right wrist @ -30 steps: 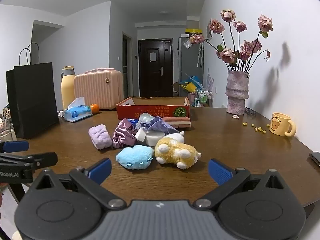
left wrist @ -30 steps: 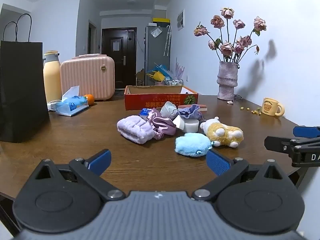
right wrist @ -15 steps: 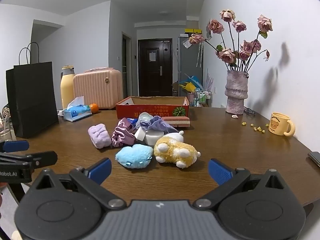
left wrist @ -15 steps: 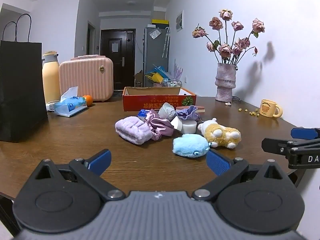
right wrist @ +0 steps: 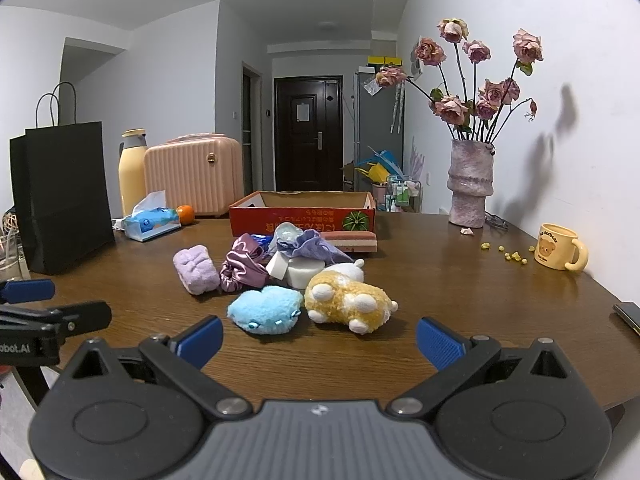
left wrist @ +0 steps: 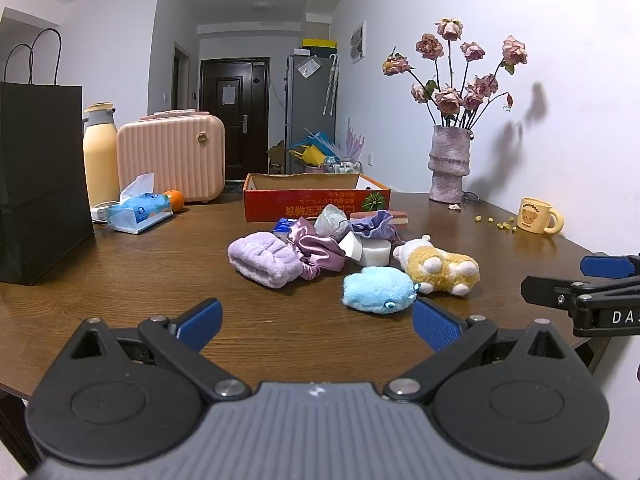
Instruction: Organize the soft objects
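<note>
On the dark brown wooden table, a cluster of soft things lies near the middle, just in front of the shallow red cardboard box with printed lettering. Nearest the cameras are the fluffy light-blue plush toy and, touching its right side, the yellow-and-white plush animal lying on its back. Behind them sit the folded lilac terry towel, the shiny mauve satin scrunchie, a white foam block and a crumpled lavender cloth pouch, all bunched together and touching. The left gripper hovers over the near table edge with its blue-padded fingers spread wide and nothing between them, well short of the pile. The right gripper is likewise held low at the near edge, its fingers splayed apart and empty, the blue plush and the yellow one just ahead of it. Off to the left stand a black paper shopping bag, a pale yellow bottle, a ribbed pink hard-shell case, a blue tissue pack and a small orange fruit. On the right, a mottled pink vase of dried roses and a yellow bear-print mug stand near the wall.
</note>
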Available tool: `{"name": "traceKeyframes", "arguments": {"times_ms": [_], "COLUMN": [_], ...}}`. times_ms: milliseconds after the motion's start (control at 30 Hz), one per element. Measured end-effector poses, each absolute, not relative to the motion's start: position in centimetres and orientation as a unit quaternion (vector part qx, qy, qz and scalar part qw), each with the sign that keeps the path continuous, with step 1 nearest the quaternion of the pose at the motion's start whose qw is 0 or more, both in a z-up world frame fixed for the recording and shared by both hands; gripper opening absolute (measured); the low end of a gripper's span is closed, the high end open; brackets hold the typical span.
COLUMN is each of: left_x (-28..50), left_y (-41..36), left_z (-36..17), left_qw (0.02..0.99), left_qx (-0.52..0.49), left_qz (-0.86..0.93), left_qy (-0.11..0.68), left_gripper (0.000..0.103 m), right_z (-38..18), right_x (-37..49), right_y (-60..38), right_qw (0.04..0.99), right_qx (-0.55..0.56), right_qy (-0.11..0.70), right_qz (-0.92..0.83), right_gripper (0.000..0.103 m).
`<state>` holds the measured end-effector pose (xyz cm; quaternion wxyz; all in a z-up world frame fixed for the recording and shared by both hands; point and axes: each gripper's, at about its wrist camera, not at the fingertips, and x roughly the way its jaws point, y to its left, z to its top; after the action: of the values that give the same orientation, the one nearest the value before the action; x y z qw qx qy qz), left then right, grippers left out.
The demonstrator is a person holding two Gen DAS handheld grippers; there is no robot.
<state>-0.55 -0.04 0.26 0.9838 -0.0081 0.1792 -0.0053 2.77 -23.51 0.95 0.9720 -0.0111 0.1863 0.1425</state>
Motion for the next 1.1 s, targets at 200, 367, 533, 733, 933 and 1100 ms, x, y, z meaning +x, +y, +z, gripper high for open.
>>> {"name": "traceKeyframes", "arguments": {"times_ms": [200, 367, 533, 733, 933, 1100], "left_x": [-0.55, -0.54, -0.56, -0.53, -0.52, -0.52], "left_y": [-0.05, -0.04, -0.06, -0.15, -0.14, -0.16], "left_z": [0.26, 0.23, 0.23, 0.23, 0.21, 0.22], "left_qw": [0.984, 0.984, 0.984, 0.984, 0.984, 0.984], "left_qx": [-0.008, -0.008, -0.009, -0.008, -0.008, -0.008], "left_qz": [-0.005, -0.005, -0.005, -0.005, -0.005, -0.005], "left_qy": [0.179, 0.179, 0.18, 0.179, 0.179, 0.179], "left_gripper": [0.103, 0.103, 0.103, 0.103, 0.103, 0.103], "right_z": [0.98, 0.98, 0.96, 0.96, 0.96, 0.95], "right_x": [2.76, 2.74, 2.74, 2.71, 2.67, 2.67], "right_y": [-23.45, -23.41, -23.49, -23.59, -23.63, -23.62], "right_qw": [0.972, 0.972, 0.972, 0.972, 0.972, 0.972], "right_qx": [-0.011, -0.012, -0.012, -0.011, -0.011, -0.011], "right_qy": [0.186, 0.186, 0.186, 0.186, 0.186, 0.185], "right_qz": [0.143, 0.143, 0.142, 0.142, 0.142, 0.142], "right_gripper": [0.103, 0.103, 0.103, 0.103, 0.103, 0.103]}}
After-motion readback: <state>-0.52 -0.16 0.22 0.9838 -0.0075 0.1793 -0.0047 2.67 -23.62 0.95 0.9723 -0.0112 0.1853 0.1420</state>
